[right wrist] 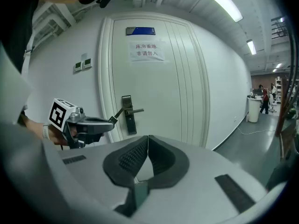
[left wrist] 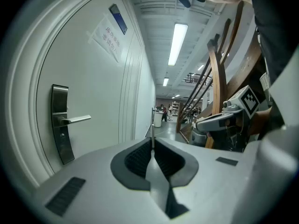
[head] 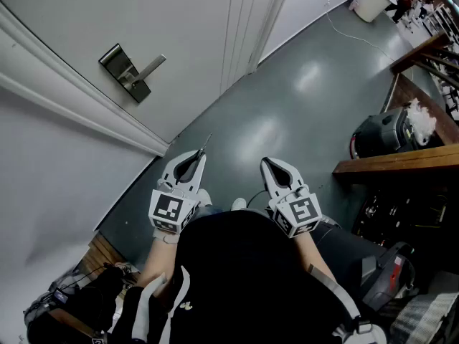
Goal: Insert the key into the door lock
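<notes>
Grey glossy floor (head: 301, 84), white walls, white panelled door (head: 79, 20). A wooden shelf (head: 401, 162) runs along the right with a black bag (head: 380, 135) behind it, and there's a white bin (head: 371, 2) at the far end of the room.

The lock plate (head: 125, 72) with its lever handle (head: 150, 67) sits by the door's left edge, at mid-height.

The person stands facing the door with both tools out front, side by side, well apart from the door.
- Left gripper (head: 199, 153): jaws pressed together, pinching the key (left wrist: 152, 135). The thin blade sticks straight out past the tips, aimed roughly toward the lock and not touching it.
- Right gripper (right wrist: 147, 137): jaws pressed together with nothing between them.

Writing on the upper door: a paper sign (right wrist: 147, 51) with two lines of Chinese characters. The blue plate (right wrist: 140, 31) above it is not legible.
</notes>
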### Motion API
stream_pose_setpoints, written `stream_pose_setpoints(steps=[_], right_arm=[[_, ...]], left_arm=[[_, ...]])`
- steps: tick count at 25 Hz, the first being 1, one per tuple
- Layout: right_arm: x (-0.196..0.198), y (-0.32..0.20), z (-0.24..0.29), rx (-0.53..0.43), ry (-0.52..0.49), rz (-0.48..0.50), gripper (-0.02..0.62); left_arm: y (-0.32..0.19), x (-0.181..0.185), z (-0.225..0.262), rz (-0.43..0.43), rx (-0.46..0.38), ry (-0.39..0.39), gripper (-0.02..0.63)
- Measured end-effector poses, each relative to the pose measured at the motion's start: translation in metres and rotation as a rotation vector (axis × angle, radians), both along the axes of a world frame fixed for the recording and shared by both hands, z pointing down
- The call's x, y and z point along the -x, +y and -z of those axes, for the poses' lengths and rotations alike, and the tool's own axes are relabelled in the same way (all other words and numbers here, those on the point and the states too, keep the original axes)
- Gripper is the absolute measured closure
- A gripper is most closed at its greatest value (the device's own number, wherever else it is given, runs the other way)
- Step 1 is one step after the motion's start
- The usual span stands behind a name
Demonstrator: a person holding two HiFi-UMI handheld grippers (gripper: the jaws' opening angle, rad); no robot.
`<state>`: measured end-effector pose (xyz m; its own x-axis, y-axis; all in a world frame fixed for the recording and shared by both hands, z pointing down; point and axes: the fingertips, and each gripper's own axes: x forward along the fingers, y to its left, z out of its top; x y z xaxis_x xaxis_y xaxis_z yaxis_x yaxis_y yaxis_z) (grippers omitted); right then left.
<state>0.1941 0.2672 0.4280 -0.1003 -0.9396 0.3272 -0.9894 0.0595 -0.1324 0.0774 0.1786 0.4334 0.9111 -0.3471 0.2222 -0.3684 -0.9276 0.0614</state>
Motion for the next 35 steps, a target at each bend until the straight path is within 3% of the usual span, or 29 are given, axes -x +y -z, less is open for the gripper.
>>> stream_pose_setpoints(steps=[13, 18, 35], right_arm=[[0.053, -0.062, 0.004, -0.024, 0.039, 0.009, 0.578], [0.07, -0.087, 0.002, 0.015, 0.043, 0.009, 0.578], [0.037, -0.212, -0.012, -0.003, 0.058, 0.277, 0.578]], left_arm=[[-0.05, 0.054, -0.008, -0.012, 0.023, 0.015, 0.581], [-0.07, 0.071, -0.014, 0.003, 0.031, 0.009, 0.58], [-0.155, 0.069, -0.03, 0.264, 0.075, -0.036, 0.581]])
